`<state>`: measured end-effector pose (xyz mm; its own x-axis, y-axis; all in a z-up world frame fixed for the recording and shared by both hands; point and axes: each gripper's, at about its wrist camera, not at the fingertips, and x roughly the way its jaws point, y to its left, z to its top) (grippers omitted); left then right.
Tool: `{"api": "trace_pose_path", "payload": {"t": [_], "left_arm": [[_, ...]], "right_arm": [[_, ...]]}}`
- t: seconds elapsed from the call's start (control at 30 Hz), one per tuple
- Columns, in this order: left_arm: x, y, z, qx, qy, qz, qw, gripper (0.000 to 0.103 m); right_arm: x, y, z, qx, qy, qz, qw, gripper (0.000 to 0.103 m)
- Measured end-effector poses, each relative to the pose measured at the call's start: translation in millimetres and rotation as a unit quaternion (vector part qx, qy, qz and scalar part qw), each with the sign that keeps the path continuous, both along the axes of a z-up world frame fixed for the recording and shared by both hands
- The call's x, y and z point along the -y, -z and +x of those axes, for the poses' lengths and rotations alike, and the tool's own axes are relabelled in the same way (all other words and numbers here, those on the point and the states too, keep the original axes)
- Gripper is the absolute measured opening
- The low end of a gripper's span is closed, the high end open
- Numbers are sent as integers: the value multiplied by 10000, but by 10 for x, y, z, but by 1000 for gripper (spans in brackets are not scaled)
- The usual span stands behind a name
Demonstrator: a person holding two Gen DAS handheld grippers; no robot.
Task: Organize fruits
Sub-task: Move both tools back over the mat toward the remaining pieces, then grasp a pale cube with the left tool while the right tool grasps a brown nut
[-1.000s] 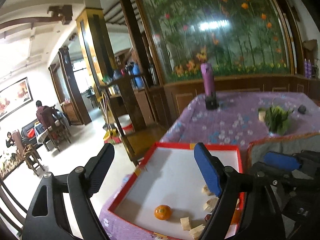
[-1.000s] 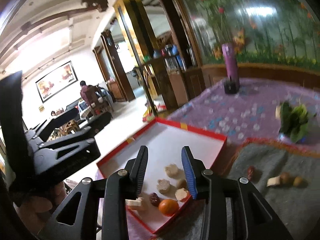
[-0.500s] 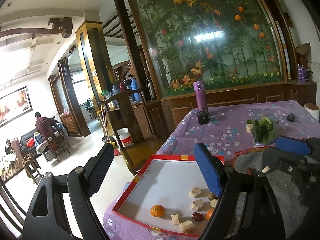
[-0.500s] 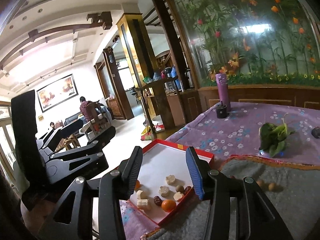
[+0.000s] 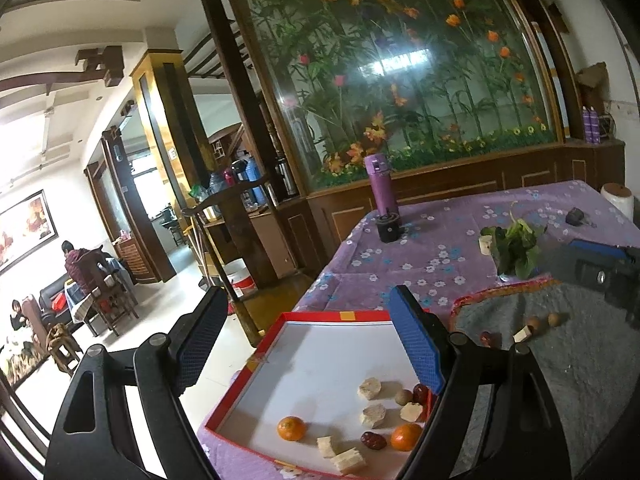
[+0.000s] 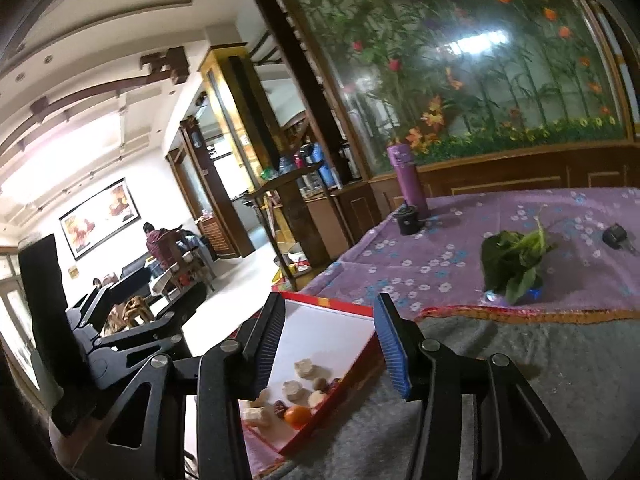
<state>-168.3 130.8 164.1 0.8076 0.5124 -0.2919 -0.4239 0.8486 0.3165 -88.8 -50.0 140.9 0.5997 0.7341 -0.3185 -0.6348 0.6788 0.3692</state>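
A red-rimmed white tray (image 5: 328, 360) (image 6: 320, 332) lies at the table's near corner. In it are two oranges (image 5: 291, 428) (image 5: 404, 437), red dates (image 5: 374, 440), a brown longan (image 5: 403, 397) and several pale chunks (image 5: 369, 388). On the grey mat (image 5: 560, 360) (image 6: 520, 368) to the right lie a date (image 5: 486, 338), a pale chunk (image 5: 522, 335) and two longans (image 5: 554, 319). My left gripper (image 5: 308, 342) hovers open and empty above the tray. My right gripper (image 6: 330, 344) hangs open over the tray's right rim, with nothing between its fingers.
A purple flowered cloth (image 5: 420, 248) covers the table. On it stand a purple bottle (image 5: 380, 188), a small black cup (image 5: 388, 228), a bunch of greens (image 5: 514, 246) and a dark object (image 6: 616, 236). The table edge drops to the floor on the left.
Both grippers have drawn back and risen, so the tray looks smaller and farther off. The right jaws have widened a little. The fruit has not moved.
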Motion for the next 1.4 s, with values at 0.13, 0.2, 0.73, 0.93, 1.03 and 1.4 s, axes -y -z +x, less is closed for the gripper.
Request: {"api": "trace_pose_path", "payload": {"t": [0.13,0.2,0.73,0.93,1.03,1.4], "left_arm": [[58,54,153,-100,52,-3,9999,83],[87,88,254,-163,90,-20,9998,83],[707,1185,1502,-2456,1582,-1213,9486,86],[1055,1258,1588,-2592,2046,-763,9408,86],[1149,1289,1611,-2737,2337,-560,9313,85],[1200,1418,1796,-3107,2967,-861,8989,57]], "right_arm": [[115,59,215,-163,151,-44,9997,49],[155,81,327,-227,254,-149,9993,51],[644,1207,1615,-2533,133,-814,9639,41],[720,1347,1628,-3049,44,-883,9483,34],[673,1379,1618,-3153,-60,-954,9442,33],[664,1468,1693,-3252,6,-1081,9395,31]]}}
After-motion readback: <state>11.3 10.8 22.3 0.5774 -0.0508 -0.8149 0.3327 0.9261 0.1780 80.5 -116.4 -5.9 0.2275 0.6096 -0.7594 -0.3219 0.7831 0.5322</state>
